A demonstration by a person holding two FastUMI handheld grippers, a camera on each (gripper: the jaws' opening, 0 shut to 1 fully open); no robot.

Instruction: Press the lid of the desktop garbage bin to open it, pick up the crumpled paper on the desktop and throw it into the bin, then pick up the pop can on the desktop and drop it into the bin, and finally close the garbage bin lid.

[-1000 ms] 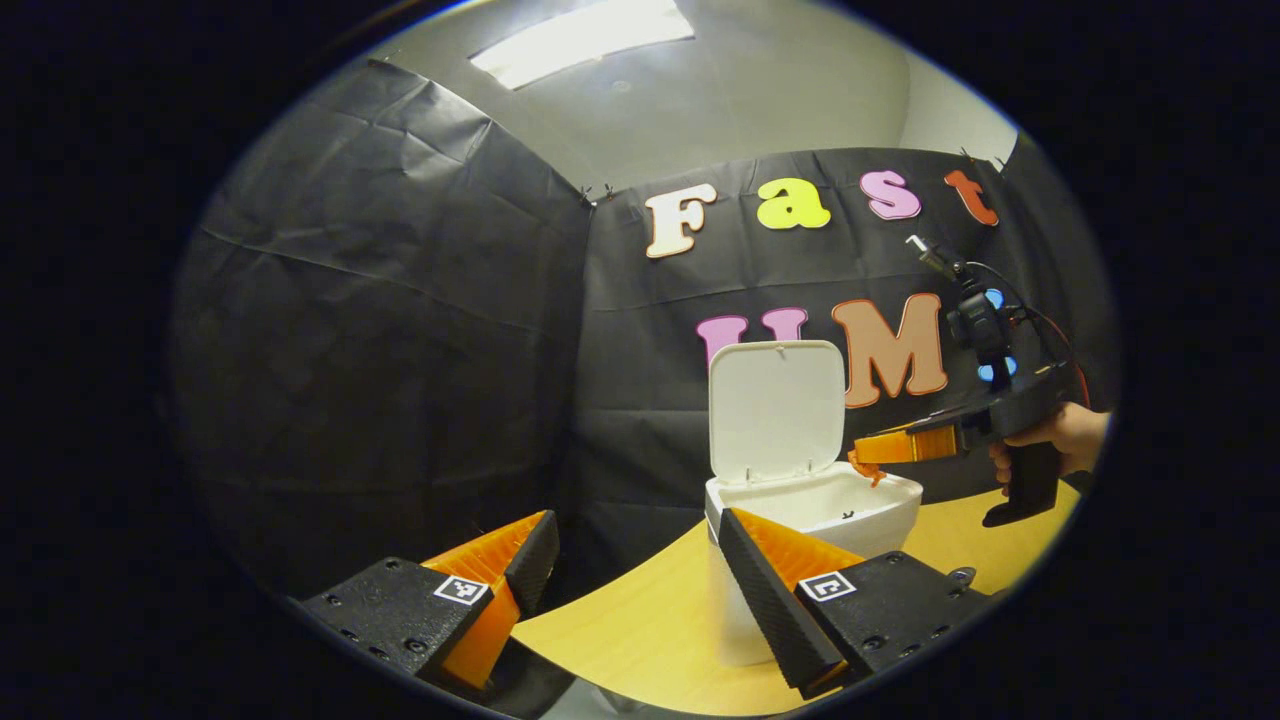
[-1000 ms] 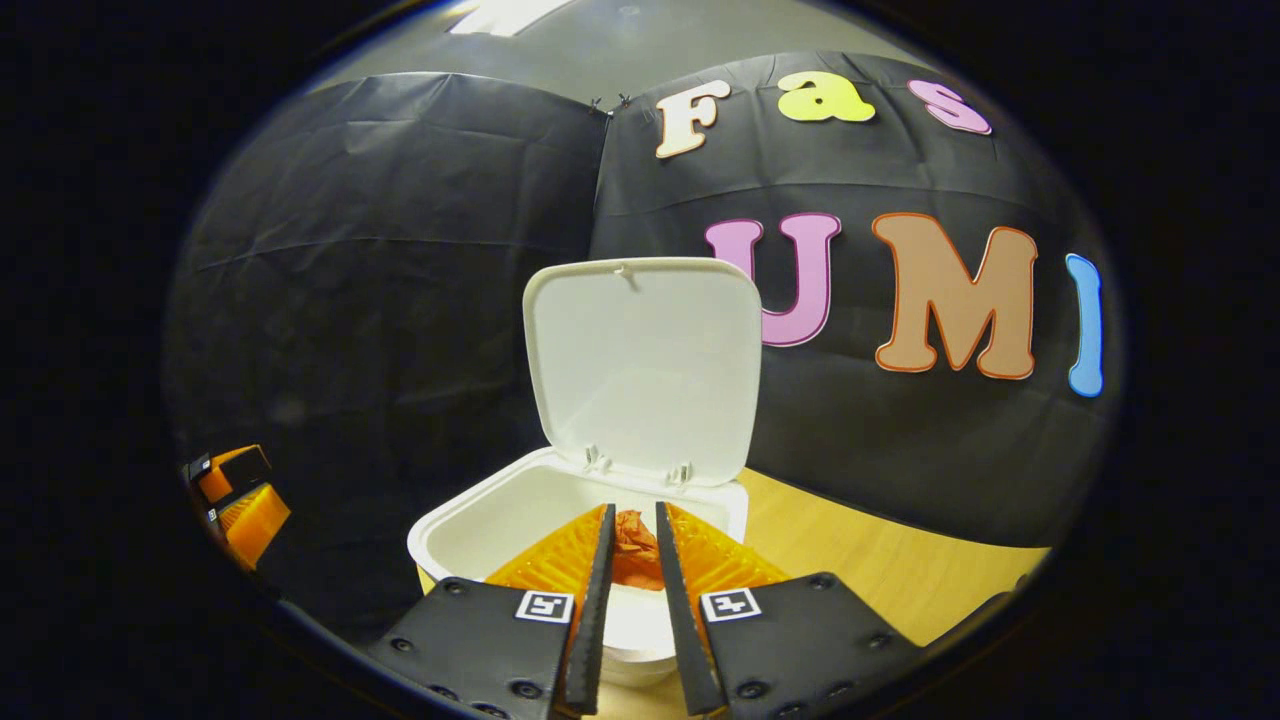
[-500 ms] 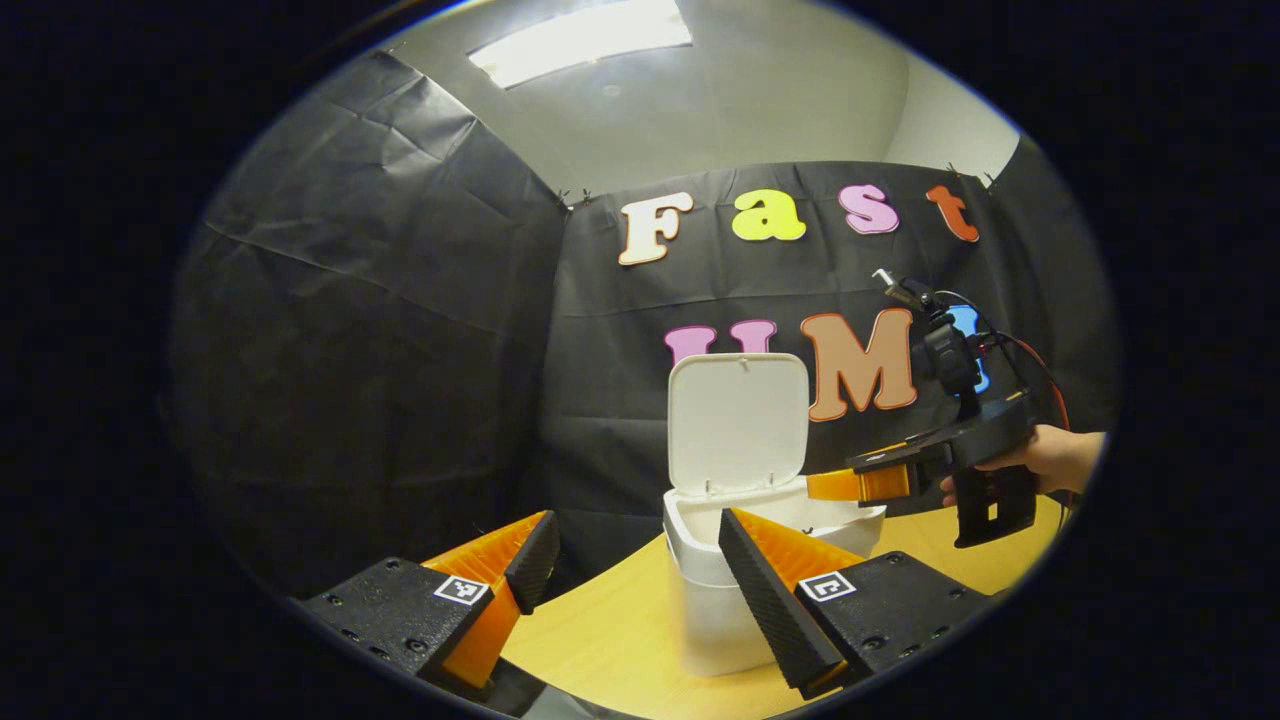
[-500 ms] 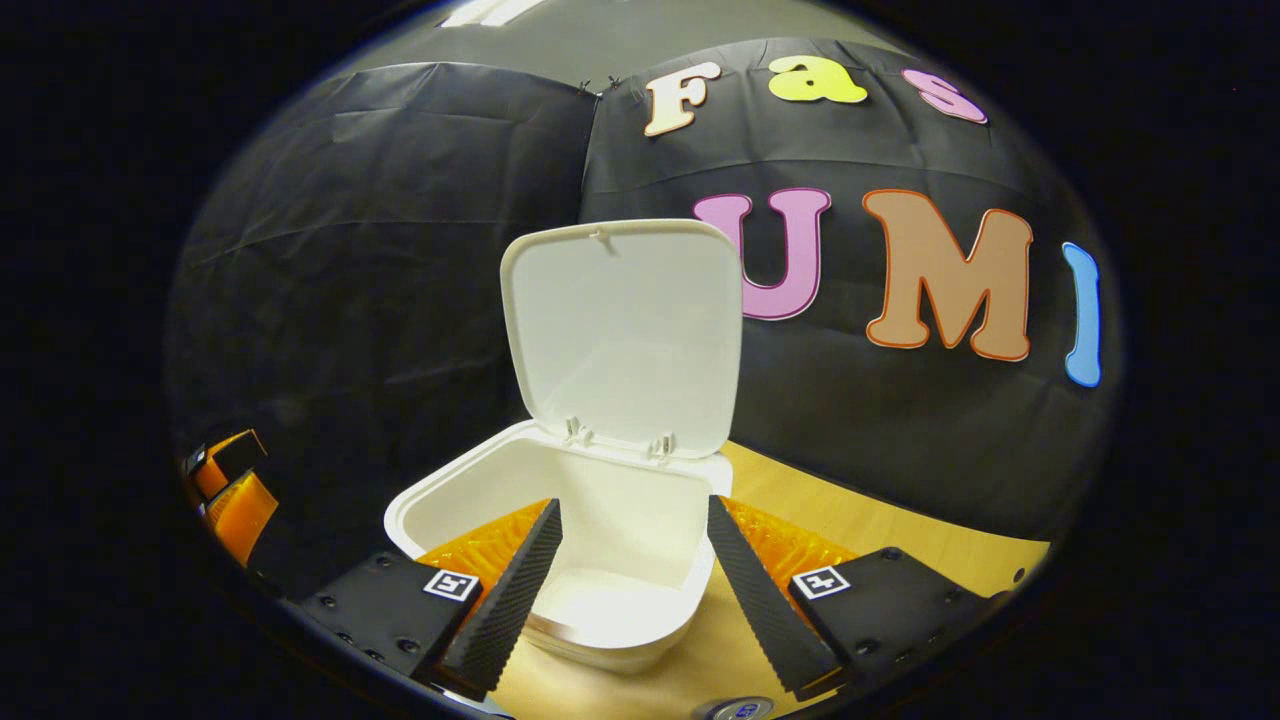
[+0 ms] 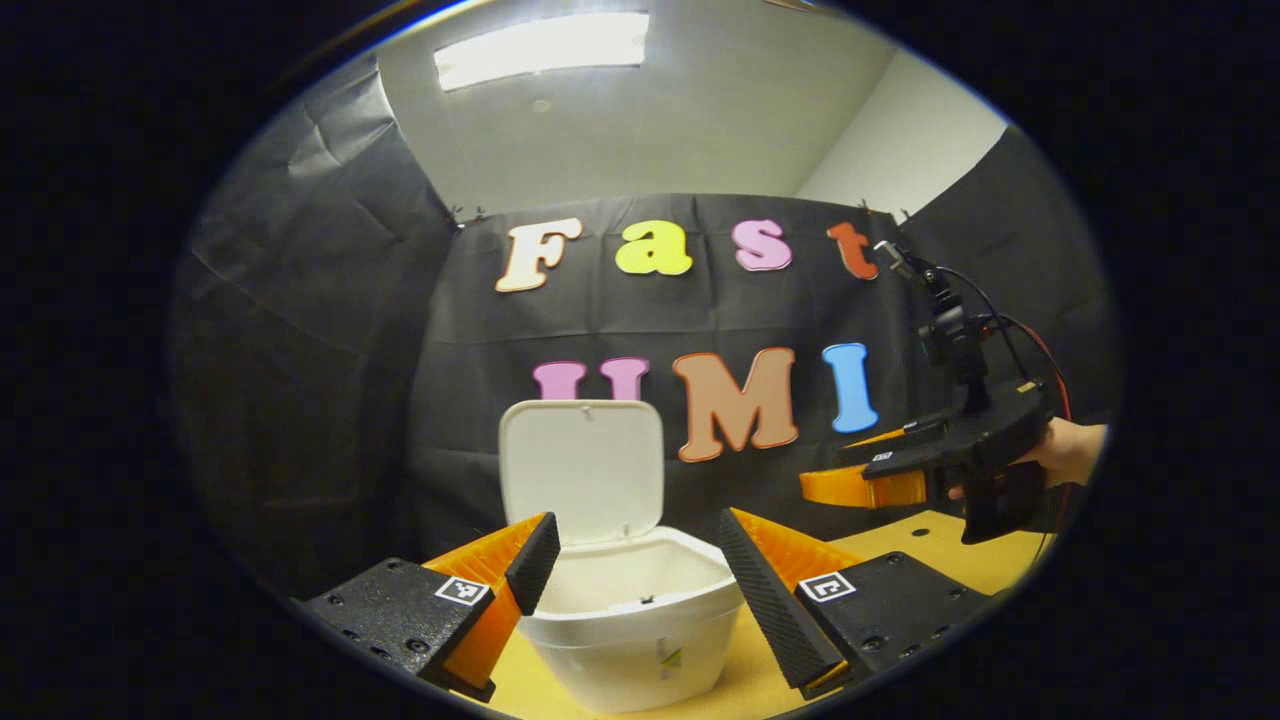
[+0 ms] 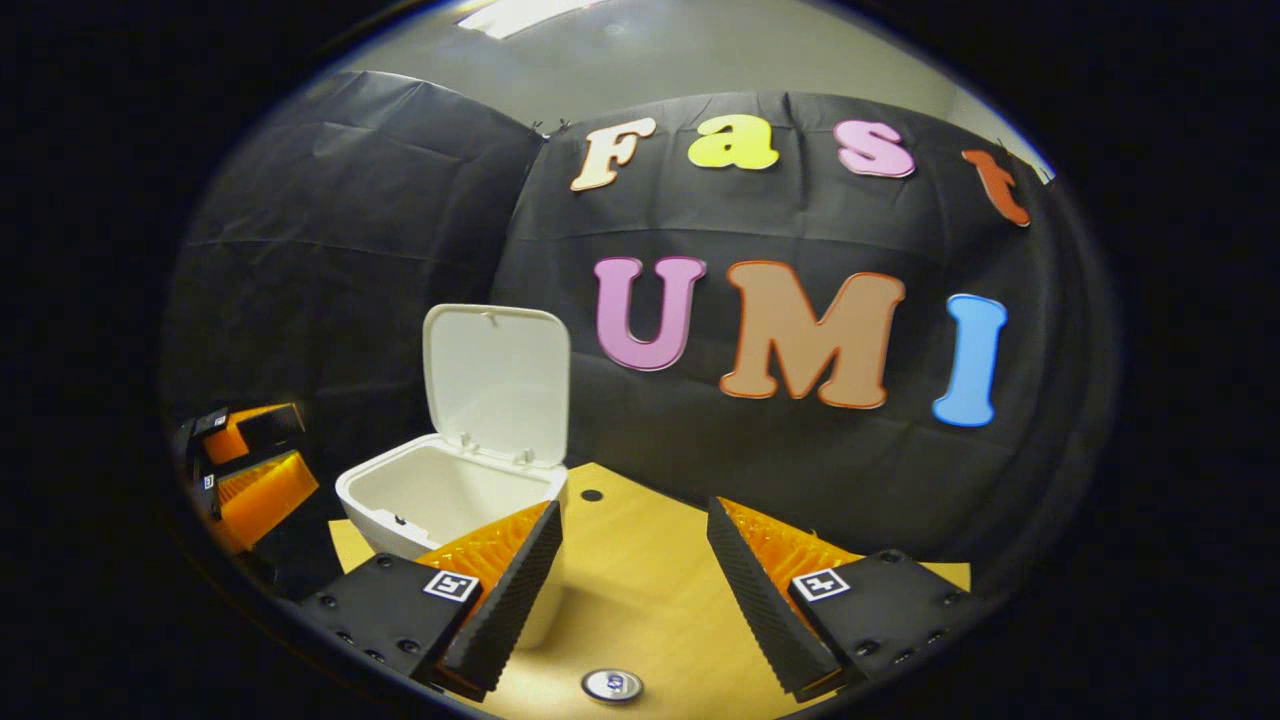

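With its lid [image 6: 497,375] standing upright, the desktop garbage bin [image 6: 440,495] sits left of the empty, wide-open right gripper [image 6: 634,580], ready for the pop can [image 6: 612,685] just below; the left gripper [image 5: 637,585], also open and empty, frames the bin.

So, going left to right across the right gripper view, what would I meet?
Other tongs → open white bin → pop can top at the bottom edge → this camera's own right finger.
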